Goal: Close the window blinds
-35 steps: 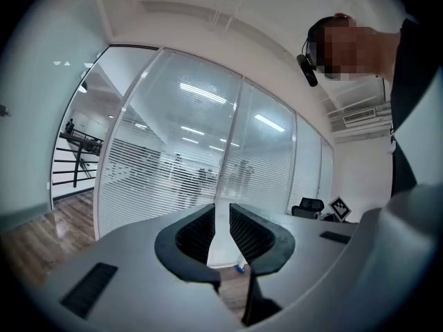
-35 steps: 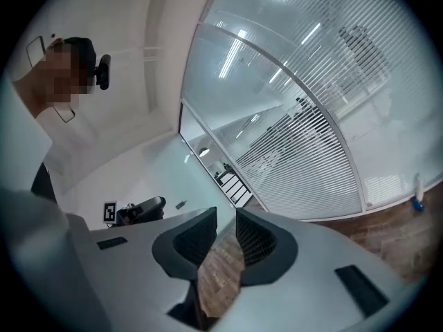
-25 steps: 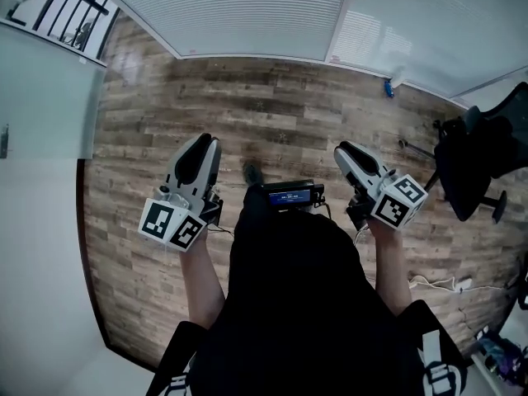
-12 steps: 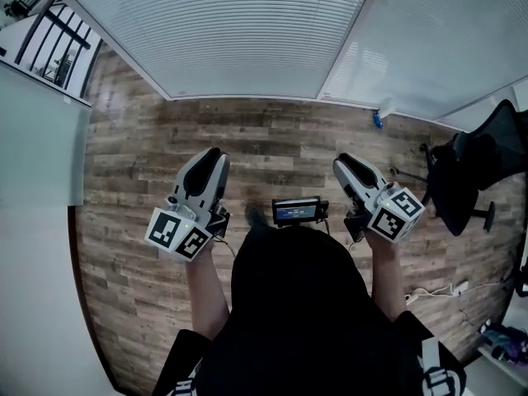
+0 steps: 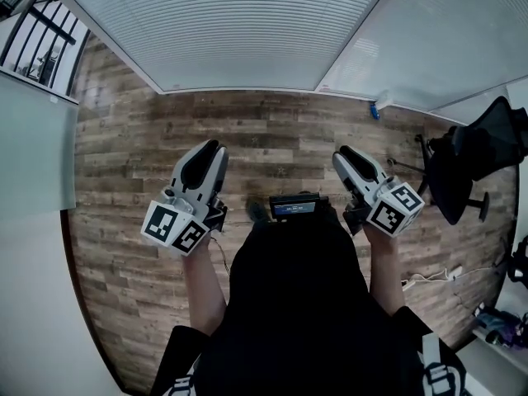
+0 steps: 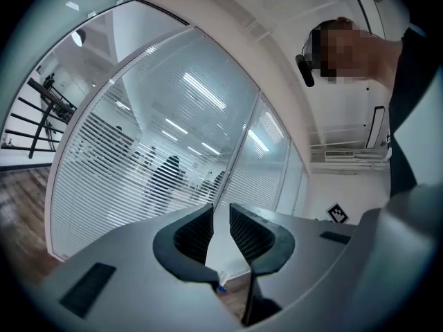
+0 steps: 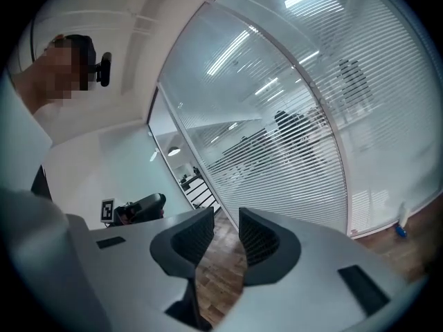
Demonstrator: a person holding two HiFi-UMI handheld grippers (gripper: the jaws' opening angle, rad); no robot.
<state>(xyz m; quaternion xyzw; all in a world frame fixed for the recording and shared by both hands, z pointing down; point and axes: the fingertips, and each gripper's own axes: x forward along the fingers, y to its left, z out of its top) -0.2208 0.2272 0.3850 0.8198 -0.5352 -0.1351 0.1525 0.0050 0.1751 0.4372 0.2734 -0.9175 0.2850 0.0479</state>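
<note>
white slatted window blinds (image 5: 231,23) far ahead; grey left gripper (image 5: 211,148) jaws narrowly apart, empty; right gripper (image 5: 343,155) jaws just opened wider, nothing btwn.

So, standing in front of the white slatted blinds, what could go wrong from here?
The small blue object lies on the wooden plank floor at the foot of the white slatted blinds; a step could kick it. The black office chair stands near on the right and might catch an elbow.

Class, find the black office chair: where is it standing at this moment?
In the head view, the black office chair stands on the wooden floor at the right edge, right of the right hand-held gripper.
</note>
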